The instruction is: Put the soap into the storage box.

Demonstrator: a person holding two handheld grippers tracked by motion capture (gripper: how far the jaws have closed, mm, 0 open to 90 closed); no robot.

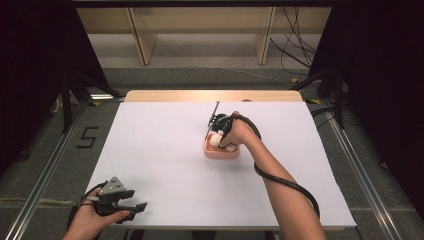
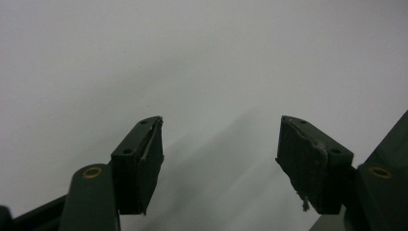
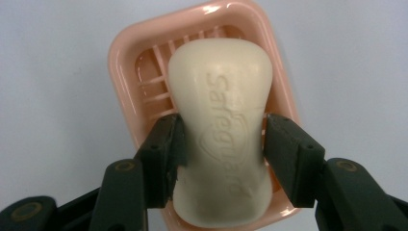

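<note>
Item 1, right gripper (image 3: 221, 139): your jaws are closed against the two long flanks of the soap bar (image 3: 221, 130), pinching it at its narrowed waist. That grip point makes sense, I judge, since the waist gives the pads flat purchase and the flared ends keep the bar from sliding through. In the high view the same gripper (image 1: 221, 134) stands near the table's centre, tipped down over the dish.

Item 2, soap bar: cream-coloured, embossed "Safeguard", lying lengthwise in or just over the soap dish (image 3: 122, 62). Whether it rests on the ribs or is lifted slightly clear, you cannot tell from here.

Item 3, soap dish: pink, slotted floor (the slots are there to drain). It sits on the white table cover (image 1: 160, 150), well apart from your other hand.

Item 4, left gripper (image 2: 219, 159): jaws spread wide with nothing between them, only bare white surface ahead. In the high view it (image 1: 131, 208) is parked at the near left corner, out of the working hand's way.

Hidden or unclear: the near end of the dish is cut off by the bottom of the right gripper view; most of the dish floor is covered by the bar; in the high view your hand masks much of the soap, which reads only as a pale blob (image 1: 216, 140).
</note>
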